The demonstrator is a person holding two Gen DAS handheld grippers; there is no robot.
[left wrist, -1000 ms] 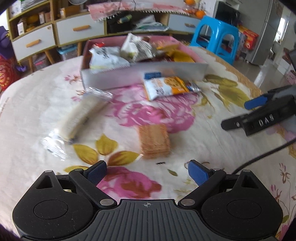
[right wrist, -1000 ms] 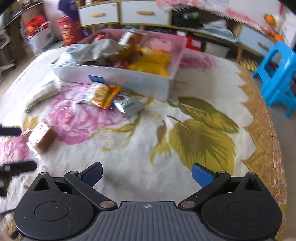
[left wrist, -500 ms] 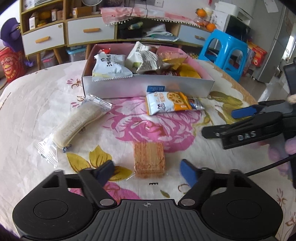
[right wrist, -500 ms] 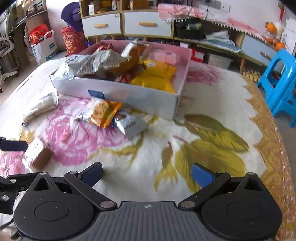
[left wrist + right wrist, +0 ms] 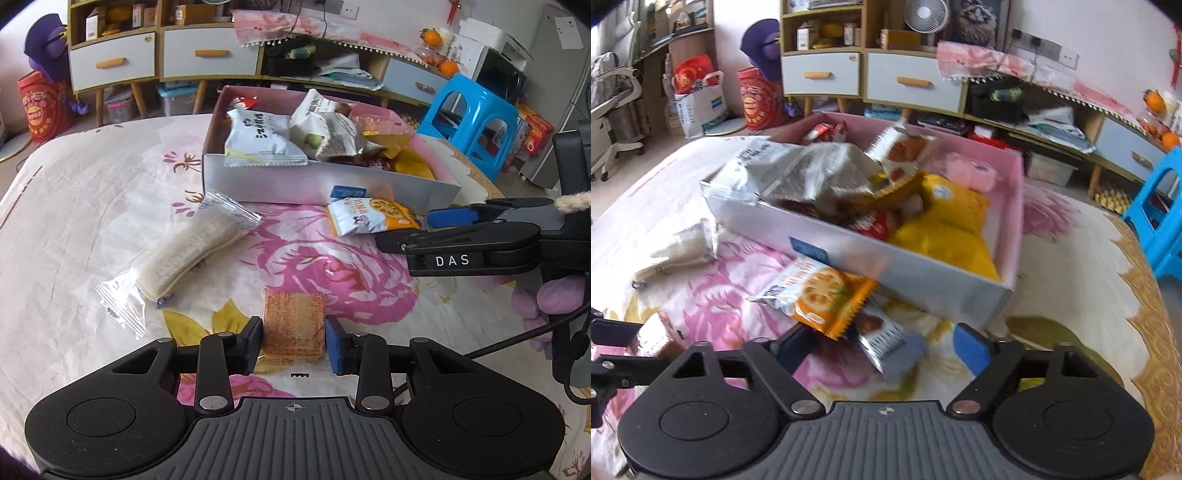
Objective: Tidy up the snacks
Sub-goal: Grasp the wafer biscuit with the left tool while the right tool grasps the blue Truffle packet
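- Since a second ago, your left gripper (image 5: 293, 341) is closing around the wafer biscuit (image 5: 294, 325) on the tablecloth (image 5: 74, 229); the pads are touching its sides.
- Your right gripper (image 5: 882, 349) is closing around the orange cracker packet (image 5: 827, 295) beside the snack box (image 5: 923, 277), not yet pinching.
- You are risking crushed wafers or a slipping foil corner.

Blue plastic stool (image 5: 476, 122) beside the floral tablecloth (image 5: 92, 192), drawer cabinet (image 5: 871, 79) and fan (image 5: 926, 14) behind.

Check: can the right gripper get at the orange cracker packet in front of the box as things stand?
Probably yes. The right gripper already straddles the near end of the orange cracker packet, its jaws closing with nothing over it. A grey-white packet lies between the fingers too and may get pinched along.
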